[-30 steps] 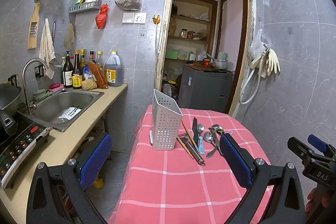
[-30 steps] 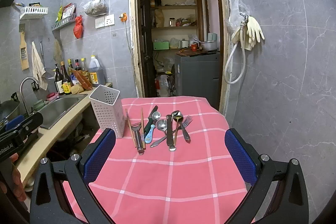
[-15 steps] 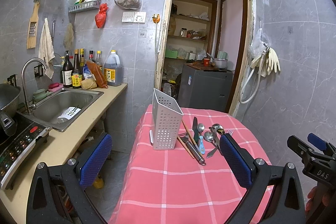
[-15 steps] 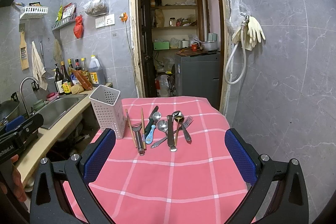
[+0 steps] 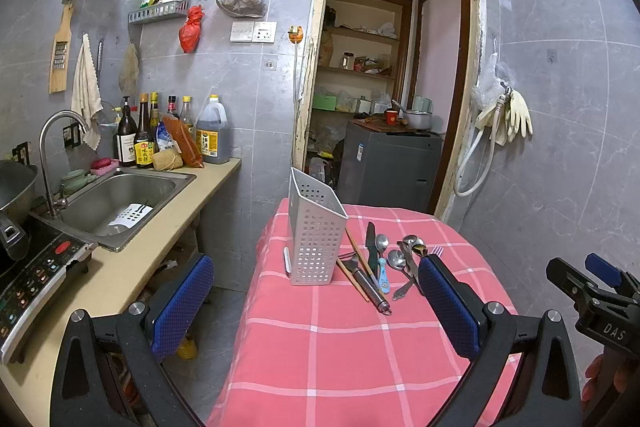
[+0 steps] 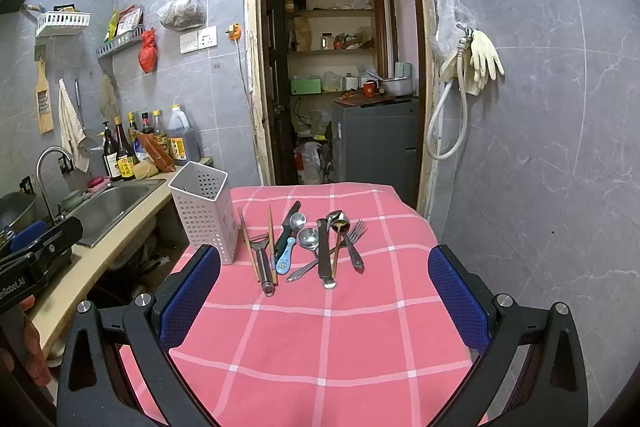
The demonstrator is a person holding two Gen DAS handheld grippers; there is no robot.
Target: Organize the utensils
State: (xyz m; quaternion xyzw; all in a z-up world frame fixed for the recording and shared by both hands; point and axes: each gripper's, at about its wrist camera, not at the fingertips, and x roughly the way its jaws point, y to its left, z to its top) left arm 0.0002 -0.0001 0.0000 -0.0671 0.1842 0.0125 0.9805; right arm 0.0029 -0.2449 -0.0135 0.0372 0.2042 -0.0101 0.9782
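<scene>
Left tongs (image 5: 316,311) and right tongs (image 6: 324,301) gape wide, empty; on the pink checked bench (image 6: 320,347), a white perforated plastic caddy (image 6: 206,211) stands left of loose metal utensils (image 6: 312,247)

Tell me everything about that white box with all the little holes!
The white box is a tall plastic utensil holder with rows of small square holes in its sides and an open top. It stands upright on the pink checked tablecloth, near the table's left edge, left of the chopsticks. It looks empty. No gripper touches it.
</scene>
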